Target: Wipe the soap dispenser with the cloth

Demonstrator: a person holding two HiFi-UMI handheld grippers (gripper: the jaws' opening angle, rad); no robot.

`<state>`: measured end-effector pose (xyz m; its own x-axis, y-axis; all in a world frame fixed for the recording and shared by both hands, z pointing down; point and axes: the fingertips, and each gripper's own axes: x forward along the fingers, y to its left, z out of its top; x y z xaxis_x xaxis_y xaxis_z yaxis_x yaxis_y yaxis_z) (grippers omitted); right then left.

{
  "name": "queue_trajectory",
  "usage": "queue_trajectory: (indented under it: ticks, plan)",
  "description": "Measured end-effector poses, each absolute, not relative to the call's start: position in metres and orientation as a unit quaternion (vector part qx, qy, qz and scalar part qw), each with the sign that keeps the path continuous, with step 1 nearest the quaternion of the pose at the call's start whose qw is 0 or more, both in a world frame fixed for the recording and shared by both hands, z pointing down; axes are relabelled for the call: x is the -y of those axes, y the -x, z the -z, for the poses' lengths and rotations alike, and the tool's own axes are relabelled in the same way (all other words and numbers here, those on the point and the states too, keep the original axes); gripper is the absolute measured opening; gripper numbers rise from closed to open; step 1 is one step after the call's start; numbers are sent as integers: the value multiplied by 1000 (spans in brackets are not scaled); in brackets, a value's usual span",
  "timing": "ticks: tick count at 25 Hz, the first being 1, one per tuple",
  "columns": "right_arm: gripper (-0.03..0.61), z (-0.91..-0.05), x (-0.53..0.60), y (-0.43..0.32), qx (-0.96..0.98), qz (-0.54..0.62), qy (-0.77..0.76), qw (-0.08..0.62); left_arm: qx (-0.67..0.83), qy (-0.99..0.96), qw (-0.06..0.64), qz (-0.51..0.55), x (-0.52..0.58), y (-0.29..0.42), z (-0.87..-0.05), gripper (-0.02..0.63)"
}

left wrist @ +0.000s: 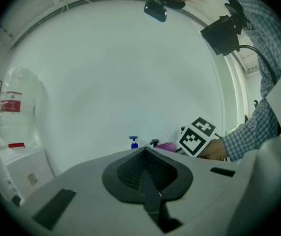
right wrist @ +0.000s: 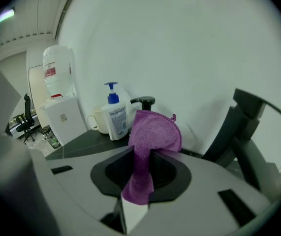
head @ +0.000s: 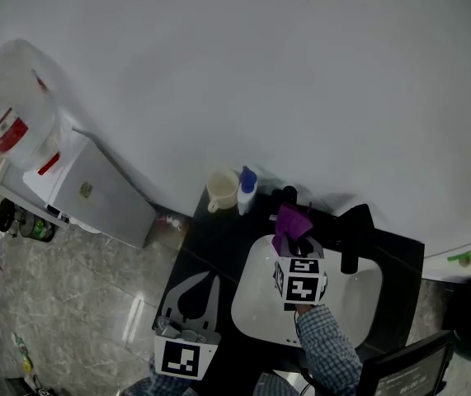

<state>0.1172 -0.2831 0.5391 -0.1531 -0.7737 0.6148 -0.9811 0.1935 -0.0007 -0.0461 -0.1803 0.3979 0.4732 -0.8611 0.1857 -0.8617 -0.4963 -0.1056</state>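
The soap dispenser (head: 247,190), a white bottle with a blue pump, stands at the back of the black counter (head: 210,246). It also shows in the right gripper view (right wrist: 114,117) and, small, in the left gripper view (left wrist: 134,142). My right gripper (head: 294,238) (right wrist: 142,154) is shut on a purple cloth (head: 291,222) (right wrist: 155,132), held over the sink's back edge just right of the bottle. I cannot tell whether the cloth touches it. My left gripper (head: 209,280) (left wrist: 145,154) hangs low at the counter's left edge, shut and holding nothing.
A cream mug (head: 223,190) stands left of the bottle. Behind the cloth is a black pump top (right wrist: 144,102), and the black faucet (head: 355,233) rises at the right over the white basin (head: 256,304). A water cooler (head: 78,184) stands far left.
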Motion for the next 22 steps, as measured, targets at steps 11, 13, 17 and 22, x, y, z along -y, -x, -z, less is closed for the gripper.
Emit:
queue_trajectory:
  ticks: [11,13,17,22]
  plan:
    - [80,-436,316,-109,748,-119,-628,179,497,-862,-16,-103,180,45,-387,2]
    - [80,-446,327,-107,743,-127,-630,185,502,-858,-11,-102,179,49,-388,2]
    - [80,-480,334,-97,737,-148,-624,213,518,-850,10,-99,176,60,-393,2]
    - [80,-514,328,-77,736,-161,-608,249,531,-842,24,-95,176,72,-396,2]
